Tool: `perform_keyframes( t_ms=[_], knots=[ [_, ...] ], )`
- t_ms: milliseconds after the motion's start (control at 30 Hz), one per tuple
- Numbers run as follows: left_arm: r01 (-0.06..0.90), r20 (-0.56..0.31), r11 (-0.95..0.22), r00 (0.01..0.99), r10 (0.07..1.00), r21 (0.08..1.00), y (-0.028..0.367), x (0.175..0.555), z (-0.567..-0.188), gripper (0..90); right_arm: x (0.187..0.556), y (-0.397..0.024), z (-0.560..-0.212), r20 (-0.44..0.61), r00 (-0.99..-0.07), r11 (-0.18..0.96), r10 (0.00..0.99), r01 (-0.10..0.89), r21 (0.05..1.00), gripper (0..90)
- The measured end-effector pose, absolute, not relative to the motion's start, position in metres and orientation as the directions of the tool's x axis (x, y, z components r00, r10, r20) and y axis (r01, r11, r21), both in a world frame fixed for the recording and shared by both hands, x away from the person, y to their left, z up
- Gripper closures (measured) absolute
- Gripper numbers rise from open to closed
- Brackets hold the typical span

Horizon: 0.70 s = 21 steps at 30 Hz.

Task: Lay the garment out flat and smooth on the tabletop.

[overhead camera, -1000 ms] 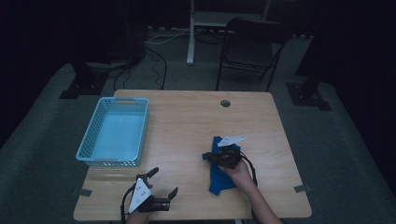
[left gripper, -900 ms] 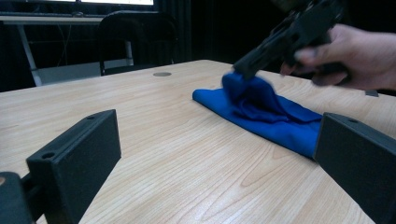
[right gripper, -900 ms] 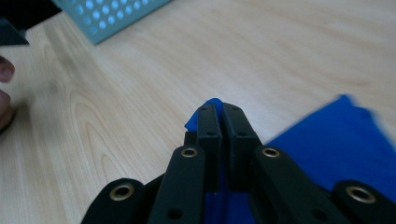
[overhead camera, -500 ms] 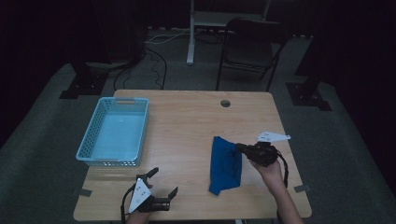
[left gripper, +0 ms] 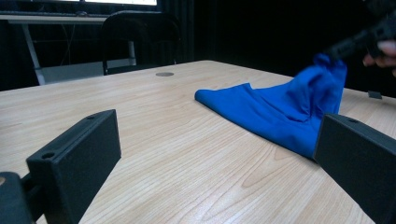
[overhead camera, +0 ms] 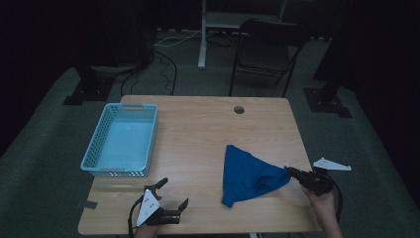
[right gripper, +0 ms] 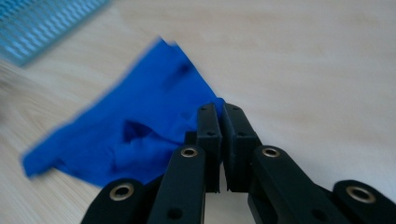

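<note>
The right tongs, clenched on a corner of the blue cloth, have dragged it rightward since 1 second ago, stretching it across the surface near its right edge. The left tongs rest released at the near edge. The right gripper view, though blurred, apparently shows the basket beyond.

Matt blue cloth; smooth wood table.

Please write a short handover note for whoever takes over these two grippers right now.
Right gripper: shut on one corner of the blue cloth, pulling it toward the table's right edge.
Left gripper: open, holding nothing, near the front left edge of the table.
Cloth: spread partly, the rest flat on the wood.
Light blue basket: back left, nothing inside.
Left to do: likely spread or fold the cloth.
</note>
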<state>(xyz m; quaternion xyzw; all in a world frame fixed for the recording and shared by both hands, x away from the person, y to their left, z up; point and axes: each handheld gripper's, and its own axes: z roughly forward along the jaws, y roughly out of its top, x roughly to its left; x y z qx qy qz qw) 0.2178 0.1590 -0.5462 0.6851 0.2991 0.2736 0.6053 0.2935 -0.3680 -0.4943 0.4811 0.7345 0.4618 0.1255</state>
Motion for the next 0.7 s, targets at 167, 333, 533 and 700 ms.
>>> perform_keyframes(
  t_ms=[167, 333, 533, 700],
  knots=[
    [0.083, 0.009, -0.088, 0.674, 0.739, 0.993, 0.159, 0.218, -0.546, 1.1, 0.277, -0.391, -0.523, 0.288, -0.442, 0.078, 0.849, 0.645, 0.76, 85.2],
    [0.094, 0.003, -0.09, 0.679, 0.734, 0.992, 0.16, 0.219, -0.546, 1.1, 0.266, -0.406, -0.533, 0.243, -0.375, 0.076, 0.894, 0.663, 0.745, 82.0],
    [0.109, -0.005, -0.099, 0.699, 0.715, 0.989, 0.158, 0.22, -0.545, 1.1, 0.257, -0.402, -0.538, 0.278, -0.39, 0.031, 0.878, 0.625, 0.78, 45.2],
    [0.19, -0.029, -0.162, 0.73, 0.683, 0.968, 0.155, 0.223, -0.541, 1.1, 0.259, -0.398, -0.538, 0.318, -0.437, -0.024, 0.841, 0.558, 0.829, 15.7]
  ],
)
